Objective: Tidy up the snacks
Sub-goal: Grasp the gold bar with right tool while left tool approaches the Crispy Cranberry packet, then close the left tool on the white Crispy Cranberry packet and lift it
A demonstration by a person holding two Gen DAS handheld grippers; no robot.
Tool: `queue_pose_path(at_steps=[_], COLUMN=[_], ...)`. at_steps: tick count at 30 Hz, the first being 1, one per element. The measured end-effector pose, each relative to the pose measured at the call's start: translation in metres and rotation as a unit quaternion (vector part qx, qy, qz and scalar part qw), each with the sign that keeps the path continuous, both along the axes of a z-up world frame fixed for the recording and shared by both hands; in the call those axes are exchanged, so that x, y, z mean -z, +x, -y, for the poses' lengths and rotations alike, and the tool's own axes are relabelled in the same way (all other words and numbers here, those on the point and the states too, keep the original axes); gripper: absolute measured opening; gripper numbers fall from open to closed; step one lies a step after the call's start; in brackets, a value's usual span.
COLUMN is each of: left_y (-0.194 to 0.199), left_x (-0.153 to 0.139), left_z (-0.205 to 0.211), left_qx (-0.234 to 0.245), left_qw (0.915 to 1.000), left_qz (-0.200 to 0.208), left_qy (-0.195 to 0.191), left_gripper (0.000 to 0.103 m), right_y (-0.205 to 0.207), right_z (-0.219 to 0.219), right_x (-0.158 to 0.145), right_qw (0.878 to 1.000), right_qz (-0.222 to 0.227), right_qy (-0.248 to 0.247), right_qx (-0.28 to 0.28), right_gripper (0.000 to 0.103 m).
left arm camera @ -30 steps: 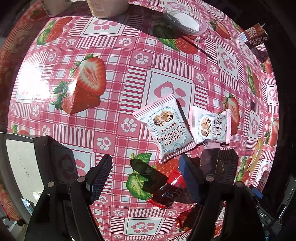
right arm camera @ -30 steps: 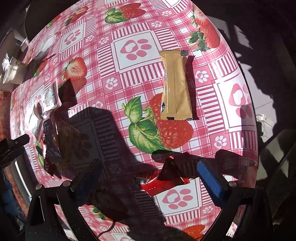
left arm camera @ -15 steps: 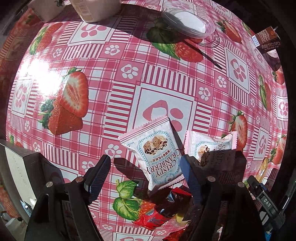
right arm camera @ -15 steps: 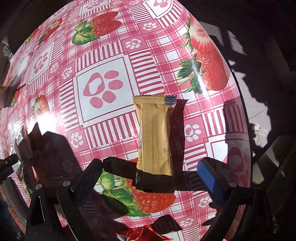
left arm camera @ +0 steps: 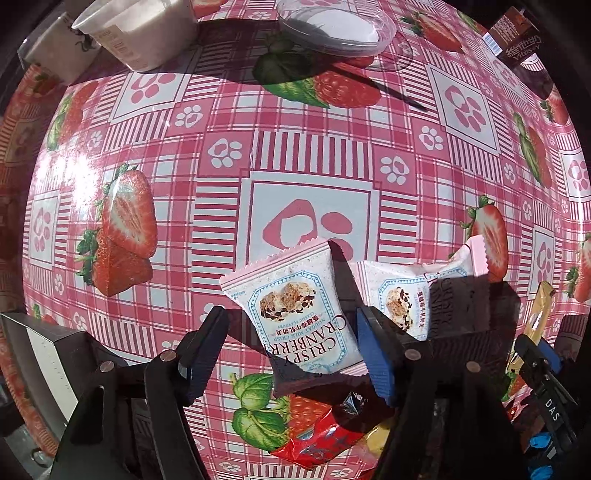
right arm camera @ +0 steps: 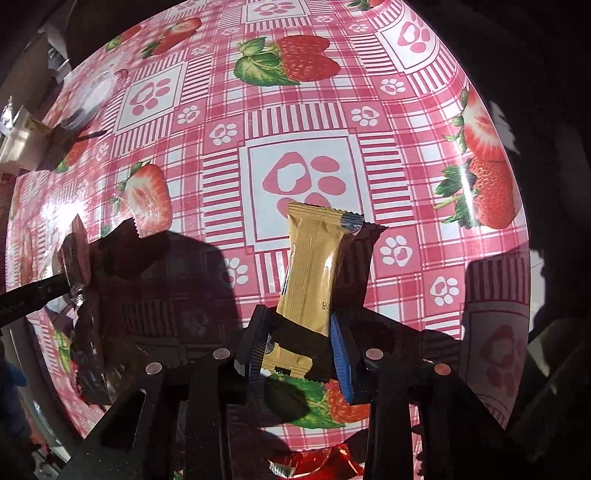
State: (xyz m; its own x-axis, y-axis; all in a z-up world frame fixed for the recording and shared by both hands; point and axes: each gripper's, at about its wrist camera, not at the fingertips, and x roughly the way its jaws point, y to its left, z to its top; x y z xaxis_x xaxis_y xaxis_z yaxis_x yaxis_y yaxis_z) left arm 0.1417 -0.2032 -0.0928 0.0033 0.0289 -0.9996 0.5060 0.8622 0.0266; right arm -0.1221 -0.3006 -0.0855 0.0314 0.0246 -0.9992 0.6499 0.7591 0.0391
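In the left wrist view, a white Crispy Cranberry packet [left arm camera: 299,314] lies on the strawberry tablecloth [left arm camera: 310,177] between the fingers of my open left gripper [left arm camera: 291,332]. A second Crispy Cranberry packet [left arm camera: 413,291] lies just right of it. A red wrapper [left arm camera: 314,439] lies below them. In the right wrist view, my right gripper [right arm camera: 301,343] is shut on the near end of a gold snack bar [right arm camera: 314,273], which points away from me. The gold bar also shows in the left wrist view [left arm camera: 537,314].
At the far edge stand a white tub [left arm camera: 144,33], a white cup [left arm camera: 55,55], a clear lidded dish [left arm camera: 332,26] and a brown drink carton [left arm camera: 513,37]. A dark box [left arm camera: 40,354] sits left of the left gripper. A red wrapper [right arm camera: 314,467] lies below the right gripper.
The left gripper moved forward, so the cranberry packet now sits between its fingers. The right gripper moved up to the gold bar and closed on its near end.
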Motion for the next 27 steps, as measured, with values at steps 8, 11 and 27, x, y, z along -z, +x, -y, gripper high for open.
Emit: queue_pose_path(at_steps=[8,11,27], left_y=[-0.044,-0.074,-0.131], left_x=[0.0,0.003,0.011], left_z=[-0.035,-0.064,-0.138], left_qx=[0.066,0.077,0.111], left_qw=[0.9978,0.997,0.9933], left_qz=[0.007,-0.001,-0.029], left_qy=[-0.001,0.004,0.014], left_gripper=[0.045,0.045,0.078], right_y=[-0.015,-0.031,-0.169], right_z=[-0.065,-0.09,-0.145], right_x=[-0.01,-0.012,-0.028], right_qw=[0.999,0.998,0.991], right_qz=[0.012,0.007,-0.037], right_qy=[0.046,0.06,0.101], right_qx=[-0.025,-0.03,0.084], right_gripper=[0.035,0.035,0.089])
